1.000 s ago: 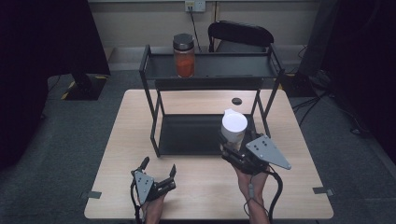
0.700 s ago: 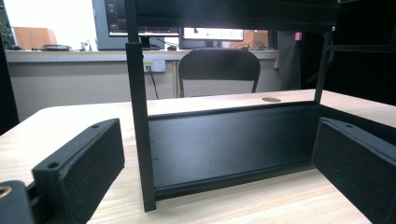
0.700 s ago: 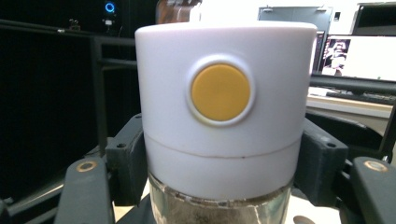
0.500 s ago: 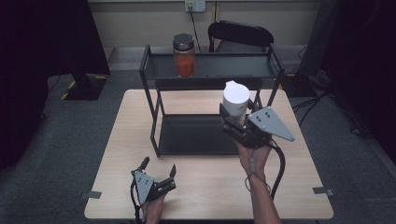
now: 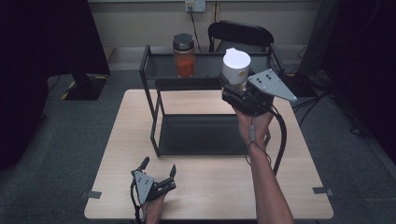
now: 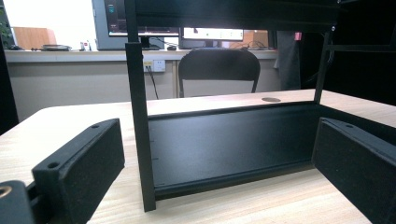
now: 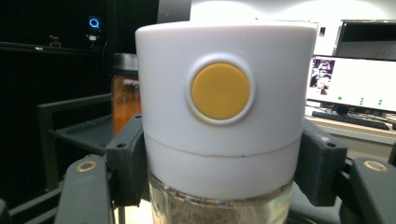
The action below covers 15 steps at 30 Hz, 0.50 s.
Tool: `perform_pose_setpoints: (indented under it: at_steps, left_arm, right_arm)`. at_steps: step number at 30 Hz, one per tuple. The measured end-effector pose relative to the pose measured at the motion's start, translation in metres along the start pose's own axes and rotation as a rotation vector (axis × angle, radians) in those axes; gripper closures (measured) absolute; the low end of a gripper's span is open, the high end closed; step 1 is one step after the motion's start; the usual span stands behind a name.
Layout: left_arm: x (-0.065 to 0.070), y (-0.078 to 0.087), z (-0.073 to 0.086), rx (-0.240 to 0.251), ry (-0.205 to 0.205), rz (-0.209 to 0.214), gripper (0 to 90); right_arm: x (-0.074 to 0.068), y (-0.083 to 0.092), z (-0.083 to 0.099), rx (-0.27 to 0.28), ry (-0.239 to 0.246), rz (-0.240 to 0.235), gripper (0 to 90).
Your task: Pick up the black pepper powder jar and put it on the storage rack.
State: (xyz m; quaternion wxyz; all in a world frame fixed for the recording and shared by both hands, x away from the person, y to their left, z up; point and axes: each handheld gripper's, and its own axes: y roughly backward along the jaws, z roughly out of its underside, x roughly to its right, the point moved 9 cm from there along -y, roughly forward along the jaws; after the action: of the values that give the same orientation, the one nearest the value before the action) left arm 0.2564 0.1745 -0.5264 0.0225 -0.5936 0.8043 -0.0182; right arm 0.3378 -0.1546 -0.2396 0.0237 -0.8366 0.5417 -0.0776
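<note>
Two fingers of the right gripper (image 5: 236, 88) pinch the jar (image 5: 236, 65) below its white lid, level with the rack (image 5: 154, 116) top shelf. Glass: rigid, heavy, slippery, breakable. Left gripper (image 5: 159, 172) fingers spread.

White-lidded jar (image 5: 236, 67) upright, clamped above rack (image 5: 154, 70)

White-lidded jar's (image 7: 219, 140) base below the frame edge

The right gripper (image 5: 236, 91) is raised on an outstretched forearm, jaws clamped closed. The left gripper (image 5: 159, 170) sits low, jaws spread wide apart.
</note>
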Motion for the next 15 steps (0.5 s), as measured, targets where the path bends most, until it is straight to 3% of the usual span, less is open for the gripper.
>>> perform_pose_setpoints:
  at_steps: [15]
  left_arm:
    - [0.0, 0.0, 0.0, 0.0, 0.0, 0.002, 1.9]
  right_arm:
    - [-0.012, -0.045, -0.025, 0.005, 0.029, 0.012, 30.2]
